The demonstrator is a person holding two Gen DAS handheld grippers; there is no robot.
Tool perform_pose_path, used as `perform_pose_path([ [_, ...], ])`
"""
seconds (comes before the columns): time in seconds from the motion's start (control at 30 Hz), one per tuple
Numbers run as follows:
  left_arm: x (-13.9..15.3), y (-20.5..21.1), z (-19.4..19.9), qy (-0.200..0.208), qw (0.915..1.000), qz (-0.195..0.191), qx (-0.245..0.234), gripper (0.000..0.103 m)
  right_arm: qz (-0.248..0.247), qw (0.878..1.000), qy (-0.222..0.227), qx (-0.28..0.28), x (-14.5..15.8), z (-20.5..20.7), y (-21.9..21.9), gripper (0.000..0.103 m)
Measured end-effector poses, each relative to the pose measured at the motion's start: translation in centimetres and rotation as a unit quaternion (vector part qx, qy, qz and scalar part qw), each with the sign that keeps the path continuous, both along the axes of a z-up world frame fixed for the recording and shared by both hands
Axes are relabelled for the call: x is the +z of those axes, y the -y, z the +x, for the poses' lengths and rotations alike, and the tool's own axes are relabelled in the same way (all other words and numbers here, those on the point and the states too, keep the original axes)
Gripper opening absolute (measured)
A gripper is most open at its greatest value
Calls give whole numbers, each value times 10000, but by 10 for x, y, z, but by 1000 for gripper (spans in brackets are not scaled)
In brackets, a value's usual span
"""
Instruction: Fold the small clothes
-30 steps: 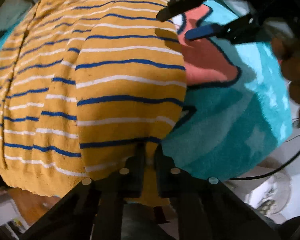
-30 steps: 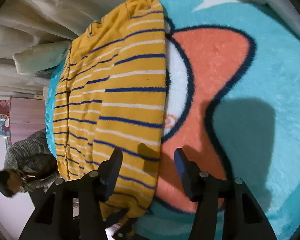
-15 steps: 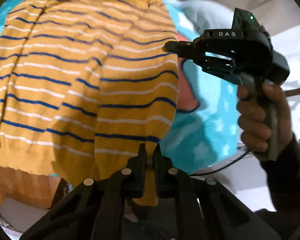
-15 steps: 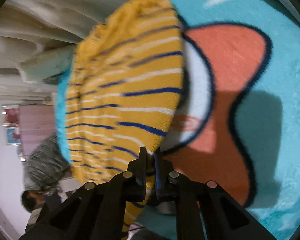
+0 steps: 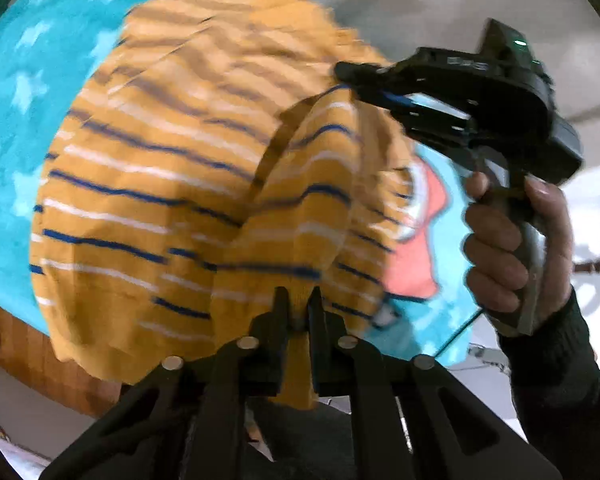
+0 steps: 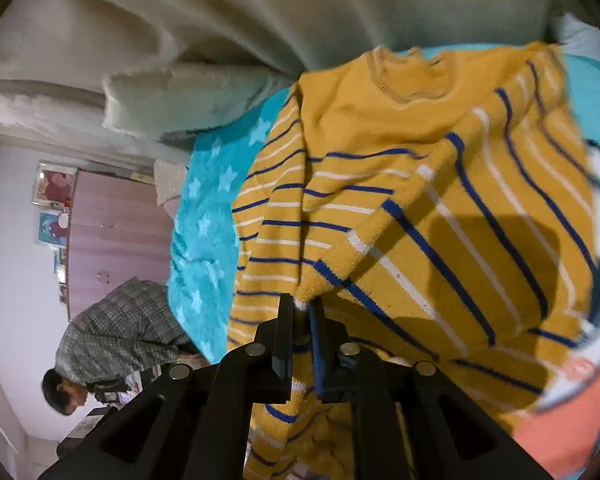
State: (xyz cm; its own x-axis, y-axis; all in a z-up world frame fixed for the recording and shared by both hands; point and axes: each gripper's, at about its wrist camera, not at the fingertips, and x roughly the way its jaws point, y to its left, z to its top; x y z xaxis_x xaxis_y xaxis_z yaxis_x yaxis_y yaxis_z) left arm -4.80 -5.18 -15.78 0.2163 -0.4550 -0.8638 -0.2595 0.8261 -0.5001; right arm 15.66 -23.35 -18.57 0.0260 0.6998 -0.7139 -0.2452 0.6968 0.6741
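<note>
Turquoise star blanket (image 6: 204, 232) under a yellow striped sweater (image 6: 440, 208).
Left gripper (image 5: 298, 304) and right gripper (image 6: 301, 316) each pinch its edge; collar probably toward frame top.

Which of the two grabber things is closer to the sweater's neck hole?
Right, as far as I can tell. The right gripper pinches a sweater edge, with the collar ahead. The left gripper holds what looks like the lower end, farther from the collar.

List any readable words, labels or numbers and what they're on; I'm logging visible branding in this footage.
Light lettering on top of the right tongs body: too blurred to read.
Pictures on the far wall: too small to tell whether they hold any text.
Striped sweater and turquoise blanket: no text.
</note>
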Motion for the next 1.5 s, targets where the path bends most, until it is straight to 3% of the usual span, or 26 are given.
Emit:
perform_pose_path([
  [0.07,-18,-15,1,-238,9996,151,-10,28,-198,9997,-106,-34,-16,8,-16,46],
  [0.13,-23,-29,-1,-316,9990,321,-63,40,-377,9989,-159,-233,-17,15,-14,58],
  [0.23,-11,-40,0,-133,9993,320,-130,50,-651,9963,234,-502,7,18,12,77],
  [0.27,-4,-44,0,6,9994,281,-185,54,-795,9942,394,-608,17,17,23,79],
  [0.33,15,-37,10,322,9979,412,-381,77,-993,9895,523,-912,29,14,52,80],
  [0.4,22,-9,33,484,9932,717,-782,83,-1152,9839,367,-1313,25,12,85,80],
  [0.5,-1,37,66,269,9807,1271,-1464,83,-1338,9757,28,-1733,2,1,116,80],
  [0.57,-22,60,78,105,9736,1339,-1844,83,-1269,9715,-304,-1978,-25,-5,125,77],
  [0.67,-47,87,85,-159,9514,1920,-2401,78,-980,9681,-682,-2202,-54,-7,121,70],
  [0.73,-56,89,85,-291,9397,2284,-2531,46,-959,9668,-670,-2274,-64,-4,113,66],
  [0.77,-56,82,84,-292,9390,2363,-2482,38,-986,9653,-649,-2327,-68,-2,111,63],
  [0.8,-54,74,84,-315,9426,2283,-2417,25,-978,9652,-585,-2354,-71,2,108,62],
  [0.83,-52,66,85,-403,9480,2102,-2355,9,-1035,9648,-476,-2370,-70,5,106,54],
  [0.87,-49,52,85,-522,9576,1761,-2222,7,-1123,9642,-421,-2364,-68,6,108,31],
  [0.93,-38,24,85,-591,9728,1164,-1911,6,-988,9658,-411,-2363,-63,8,113,8],
  [1.03,-21,-27,84,-617,9900,69,-1264,6,-816,9656,-296,-2452,-46,2,124,7],
  [1.13,-23,-59,86,-725,9911,-458,-1017,6,-791,9646,-197,-2507,-28,-5,136,7],
  [1.3,-56,-75,90,-808,9911,-20,-1058,10,-1182,9622,-198,-2446,-41,5,137,8],
  [1.33,-59,-77,88,-889,9907,31,-1027,13,-1282,9604,-201,-2464,-43,6,134,13],
  [1.37,-60,-75,86,-856,9908,12,-1050,16,-1414,9583,-216,-2472,-42,4,131,31],
  [1.4,-56,-76,85,-793,9909,24,-1087,28,-1565,9551,-148,-2511,-36,0,126,45],
  [1.43,-51,-79,81,-724,9915,44,-1077,41,-1677,9513,-5,-2585,-25,-10,121,72],
  [1.47,-46,-81,77,-641,9922,2,-1073,44,-1664,9508,94,-2611,-17,-16,120,81],
  [1.5,-43,-76,71,-585,9923,-64,-1086,45,-1484,9565,234,-2502,-6,-28,110,81],
])
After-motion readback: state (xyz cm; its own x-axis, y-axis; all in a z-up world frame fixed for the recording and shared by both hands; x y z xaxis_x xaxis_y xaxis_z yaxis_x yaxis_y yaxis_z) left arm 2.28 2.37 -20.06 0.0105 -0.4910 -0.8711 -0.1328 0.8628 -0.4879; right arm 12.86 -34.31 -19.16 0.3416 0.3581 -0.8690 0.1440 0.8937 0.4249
